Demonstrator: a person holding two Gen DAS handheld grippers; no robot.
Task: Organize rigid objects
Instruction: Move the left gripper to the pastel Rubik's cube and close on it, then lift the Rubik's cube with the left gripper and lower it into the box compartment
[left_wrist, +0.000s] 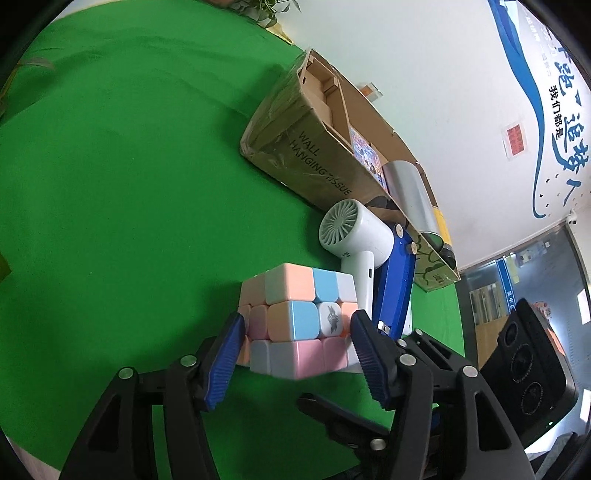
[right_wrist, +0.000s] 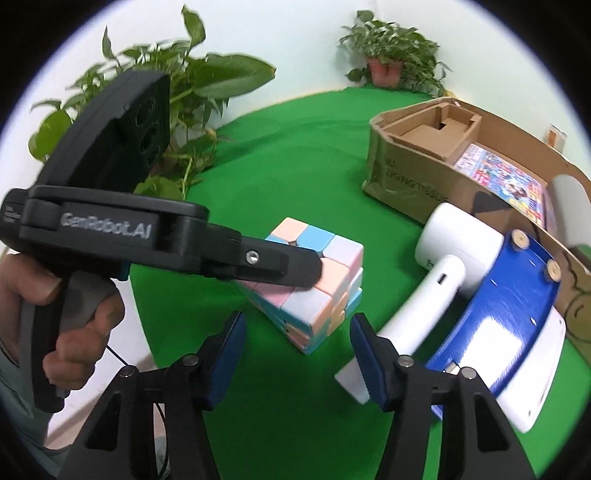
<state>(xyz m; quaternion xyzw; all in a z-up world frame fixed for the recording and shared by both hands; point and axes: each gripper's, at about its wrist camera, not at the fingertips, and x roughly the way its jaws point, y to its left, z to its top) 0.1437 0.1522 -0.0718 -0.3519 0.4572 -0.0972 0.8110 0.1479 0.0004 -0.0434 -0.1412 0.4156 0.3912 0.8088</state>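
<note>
The cardboard box (left_wrist: 295, 147) waits at the back of the green worktop (left_wrist: 110, 184); nearer, the hair dryer (left_wrist: 354, 236) looks light but rounded and slippery — I'd take its handle. My left hand-held gripper (left_wrist: 297, 354) clamps the stiff, flat-sided pastel cube (left_wrist: 295, 314) by opposite faces — my right hand-held gripper (right_wrist: 297, 350) hangs open, empty.

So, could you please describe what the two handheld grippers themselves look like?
Both are black plastic tools with silver rivets and ribbed blue pads on their fingers. The left gripper, seen from the right wrist view, has a grey trigger and "GenRobot.AI" lettering on its body. A thin black cable hangs below it.
</note>
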